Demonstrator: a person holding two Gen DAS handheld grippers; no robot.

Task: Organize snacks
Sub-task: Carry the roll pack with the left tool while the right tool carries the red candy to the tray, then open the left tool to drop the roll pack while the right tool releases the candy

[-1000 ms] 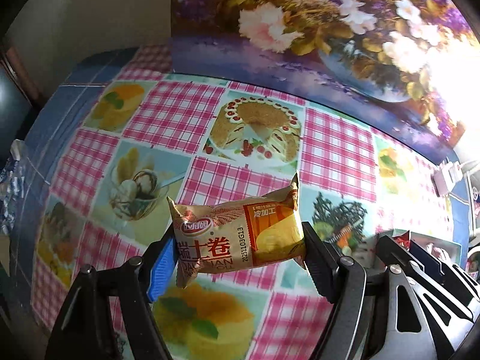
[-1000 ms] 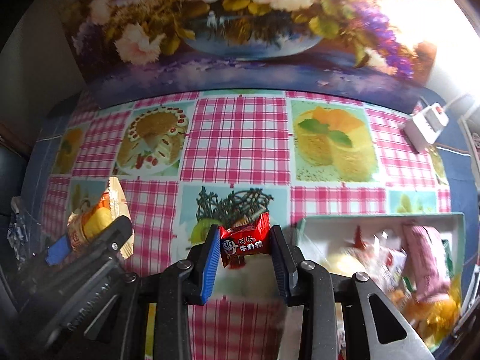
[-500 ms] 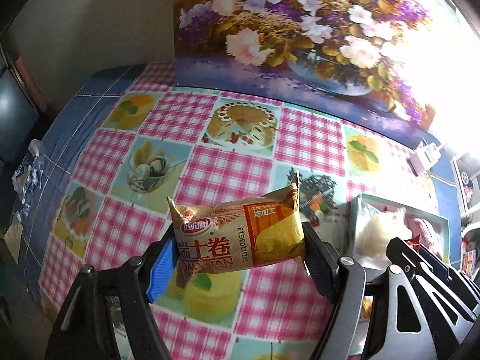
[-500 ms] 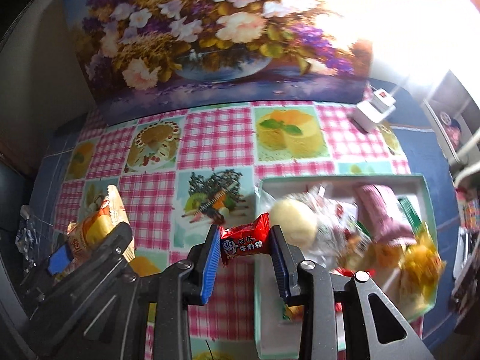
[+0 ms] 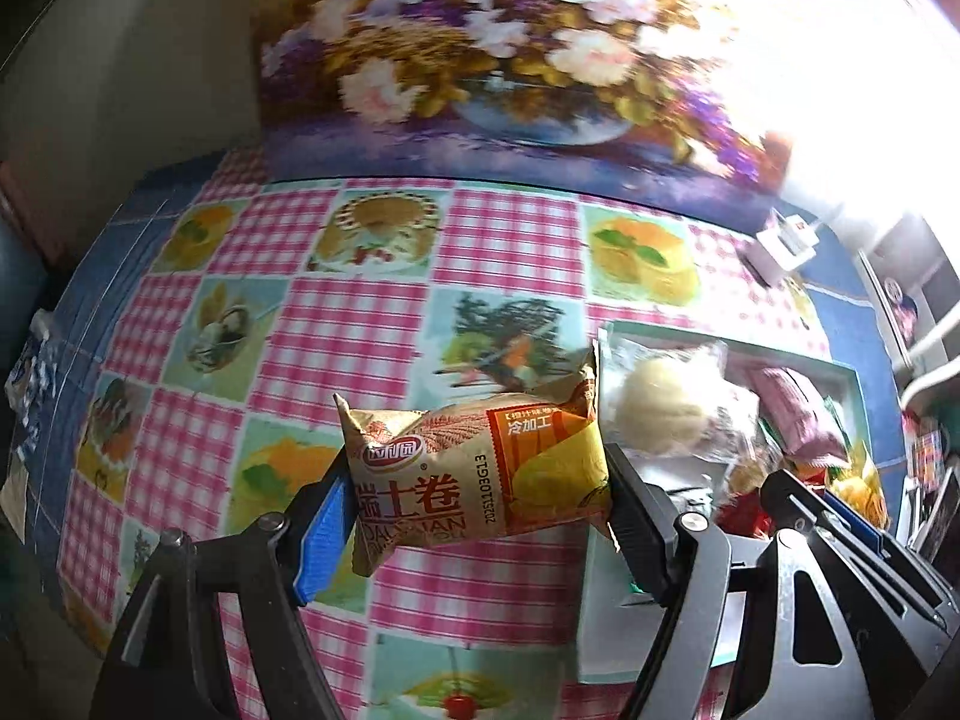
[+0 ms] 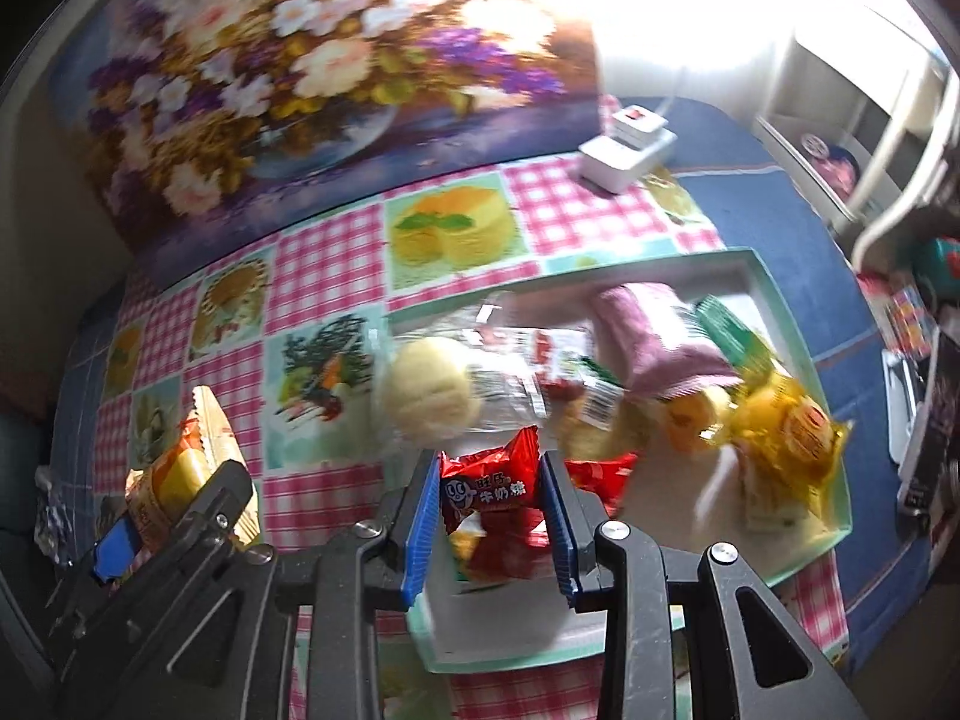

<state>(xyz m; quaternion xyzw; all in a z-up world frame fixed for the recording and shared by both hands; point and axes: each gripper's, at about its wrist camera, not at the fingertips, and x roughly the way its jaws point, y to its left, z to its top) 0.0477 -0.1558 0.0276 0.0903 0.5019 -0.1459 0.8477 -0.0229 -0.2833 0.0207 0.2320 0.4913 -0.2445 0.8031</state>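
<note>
My left gripper [image 5: 474,504] is shut on a yellow-orange swiss roll cake packet [image 5: 480,474] and holds it above the checkered tablecloth, just left of the tray. The packet also shows in the right wrist view [image 6: 180,474]. My right gripper [image 6: 489,510] is shut on a small red milk candy packet [image 6: 489,480] and holds it over the near left part of the pale green tray [image 6: 774,294]. The tray [image 5: 708,345] holds several snacks: a round bun in clear wrap [image 6: 429,396], a pink packet [image 6: 654,336], yellow packets [image 6: 786,426] and red packets.
A white power strip [image 6: 624,150] lies on the table behind the tray. A flower painting [image 5: 510,60] stands along the table's far edge. White furniture [image 6: 888,138] and other items stand to the right of the table.
Both grippers have moved right and higher with their packets. The right gripper now hangs over the tray; the left one is next to the tray's left edge.
</note>
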